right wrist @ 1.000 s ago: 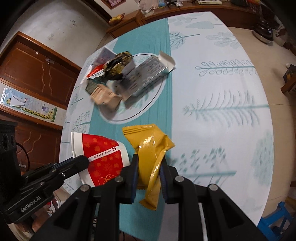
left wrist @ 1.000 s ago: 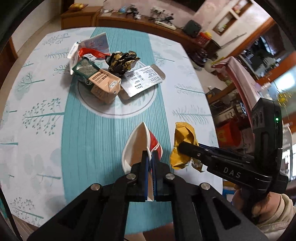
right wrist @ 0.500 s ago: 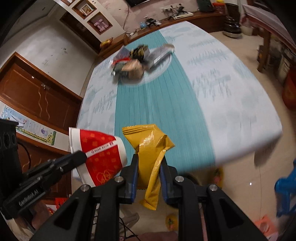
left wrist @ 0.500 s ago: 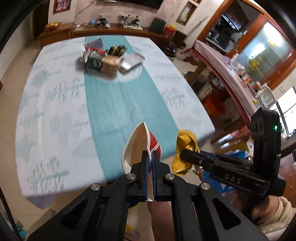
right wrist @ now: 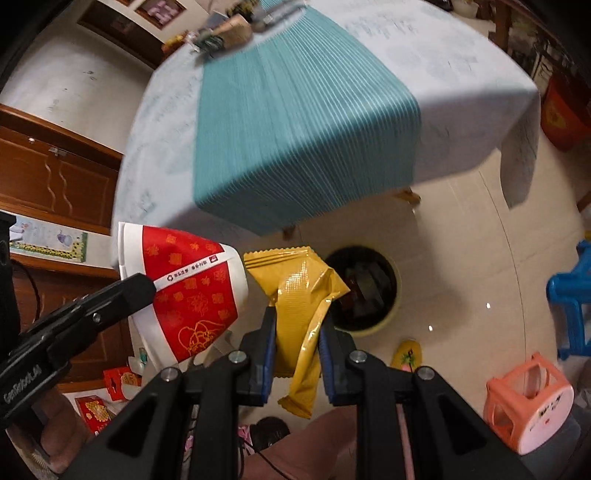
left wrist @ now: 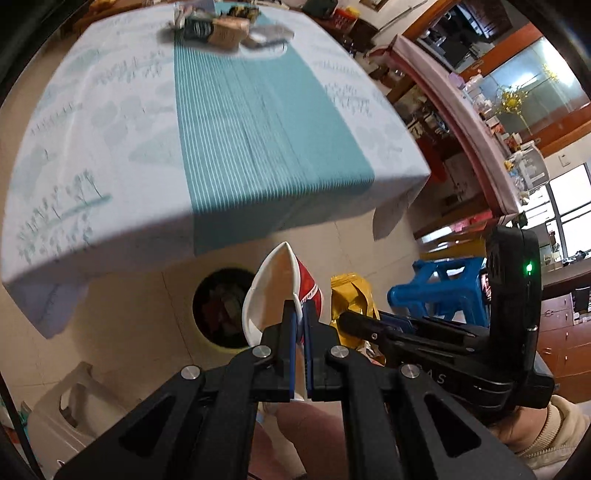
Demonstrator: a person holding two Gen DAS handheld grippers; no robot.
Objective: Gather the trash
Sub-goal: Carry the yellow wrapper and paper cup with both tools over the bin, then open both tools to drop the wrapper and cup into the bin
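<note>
**Cup and wrapper held above the bin**

Pale floor tiles spread below the table (left wrist: pixel 110 147), whose cloth edge hangs beside a round bin (right wrist: pixel 364 288) already holding dark scraps. The left gripper (left wrist: pixel 301 325) has its jaws pressed tight on the rim of a flattened red-and-white cup (right wrist: pixel 184 291). The right gripper (right wrist: pixel 297 339) pinches a crumpled gold wrapper (right wrist: pixel 299 295), just beside the cup. More trash (left wrist: pixel 221 26) lies far off on the table. A blue stool (left wrist: pixel 436 291) stands near.

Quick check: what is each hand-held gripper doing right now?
Left hand-held gripper: shut on the paper cup.
Right hand-held gripper: shut on the yellow wrapper.
</note>
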